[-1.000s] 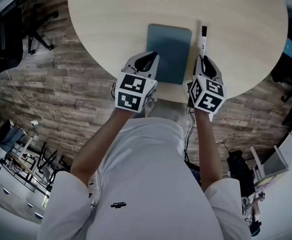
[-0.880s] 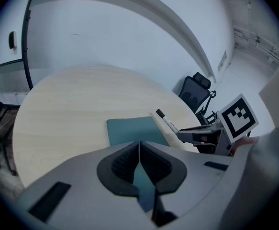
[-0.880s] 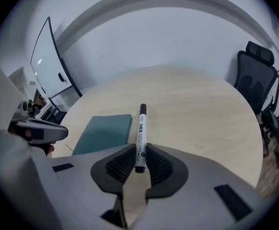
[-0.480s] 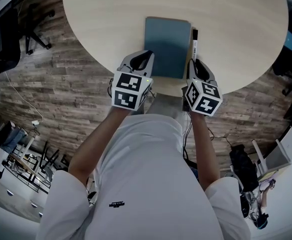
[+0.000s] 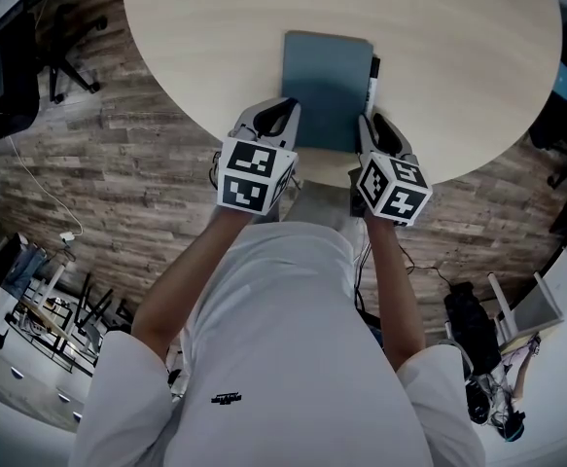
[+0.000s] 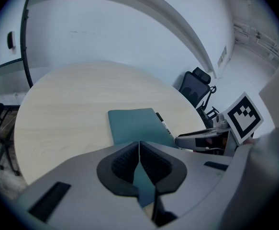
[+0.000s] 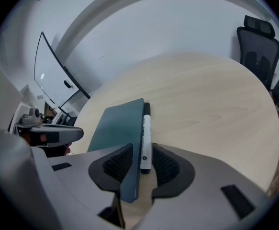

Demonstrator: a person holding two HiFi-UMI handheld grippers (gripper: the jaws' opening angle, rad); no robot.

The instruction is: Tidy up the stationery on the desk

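Note:
A teal notebook (image 5: 327,88) lies flat on the round wooden table (image 5: 215,37), near its front edge. A black-and-white marker (image 5: 372,74) rests along the notebook's right edge, touching it. My right gripper (image 5: 372,129) is open at the notebook's near right corner. In the right gripper view the marker (image 7: 145,138) and the notebook's edge (image 7: 122,128) both run in between the jaws. My left gripper (image 5: 281,120) is shut, its tips over the near left corner of the notebook (image 6: 134,123). Teal shows through the gap behind the tips.
The table's front edge is right under both grippers, with plank floor (image 5: 118,163) below. A black office chair (image 6: 195,83) stands beyond the table's right side, and another chair (image 7: 260,40) shows past the far rim. A blue item (image 5: 561,90) sits off the table's right.
The right gripper slid left with the marker between its jaws; the marker went from a gap away to lying against the notebook's right edge. The left gripper stayed put.

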